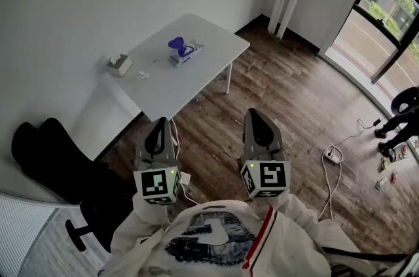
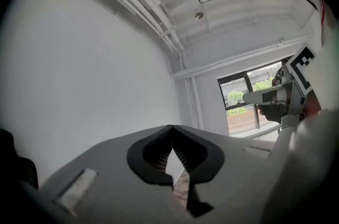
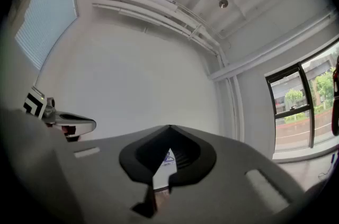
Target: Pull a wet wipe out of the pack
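Observation:
The wet wipe pack (image 1: 183, 52), with a blue flap standing up on top, lies on the white table (image 1: 196, 79) across the room, far from both grippers. My left gripper (image 1: 157, 121) and right gripper (image 1: 255, 114) are held level close to my chest, side by side over the wooden floor. Each has its jaws shut with nothing between them. In the left gripper view the left gripper's (image 2: 172, 128) dark pads (image 2: 153, 154) meet at the tip. In the right gripper view a sliver of the pack (image 3: 168, 158) shows through the slot under the right gripper's (image 3: 170, 128) meeting tips.
A small tissue box (image 1: 120, 64) and a scrap of white (image 1: 141, 74) lie on the table's left part. A black office chair (image 1: 46, 151) stands at the left. A power strip with cable (image 1: 332, 154) lies on the floor at the right, near another person (image 1: 400, 110) by the window.

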The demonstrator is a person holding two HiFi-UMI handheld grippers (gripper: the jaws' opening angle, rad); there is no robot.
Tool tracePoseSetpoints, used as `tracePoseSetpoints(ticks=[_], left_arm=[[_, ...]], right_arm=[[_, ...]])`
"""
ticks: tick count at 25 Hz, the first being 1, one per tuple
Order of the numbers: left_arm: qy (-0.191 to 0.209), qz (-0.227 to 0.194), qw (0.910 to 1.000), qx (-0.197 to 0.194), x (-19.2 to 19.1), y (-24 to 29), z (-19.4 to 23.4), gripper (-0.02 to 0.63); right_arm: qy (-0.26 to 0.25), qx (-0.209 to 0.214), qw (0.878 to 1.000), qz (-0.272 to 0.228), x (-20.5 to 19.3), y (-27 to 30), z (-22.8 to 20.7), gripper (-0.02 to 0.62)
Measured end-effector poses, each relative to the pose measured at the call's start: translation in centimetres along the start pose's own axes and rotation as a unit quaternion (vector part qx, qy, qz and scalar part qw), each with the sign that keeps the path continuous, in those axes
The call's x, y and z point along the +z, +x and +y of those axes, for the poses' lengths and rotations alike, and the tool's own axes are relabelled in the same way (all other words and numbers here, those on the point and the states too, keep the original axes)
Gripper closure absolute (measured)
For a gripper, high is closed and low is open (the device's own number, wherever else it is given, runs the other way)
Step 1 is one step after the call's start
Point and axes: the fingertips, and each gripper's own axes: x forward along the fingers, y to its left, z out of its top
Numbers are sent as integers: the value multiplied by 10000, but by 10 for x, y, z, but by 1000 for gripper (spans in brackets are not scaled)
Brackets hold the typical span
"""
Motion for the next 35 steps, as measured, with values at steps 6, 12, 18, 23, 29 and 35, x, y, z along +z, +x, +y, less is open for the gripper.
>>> tracePoseSetpoints(ticks=[6,12,18,23,29,35], left_arm=[[-43,1,10000,-63,1,-14,-11,603],[-57,75,9999,-118,-4,-23,-22,603],[-97,104,9998,-129,-4,-31,-35,603],[-85,87,9998,-166,-3,-28,-48,603],[24,104,9992,-379,0,-17,-82,603],[59,50,9986,-531,8,-10,-106,603]], right_arm=[[23,29,10000,-3,-2,-16,1,592],[87,14,9999,85,-10,-27,-3,591],[182,-27,9997,156,-16,-45,-18,591],[156,-97,9996,197,-21,-55,-33,591],[225,-172,9995,161,-21,-66,-56,591],[229,-238,9994,129,-19,-76,-73,591]])
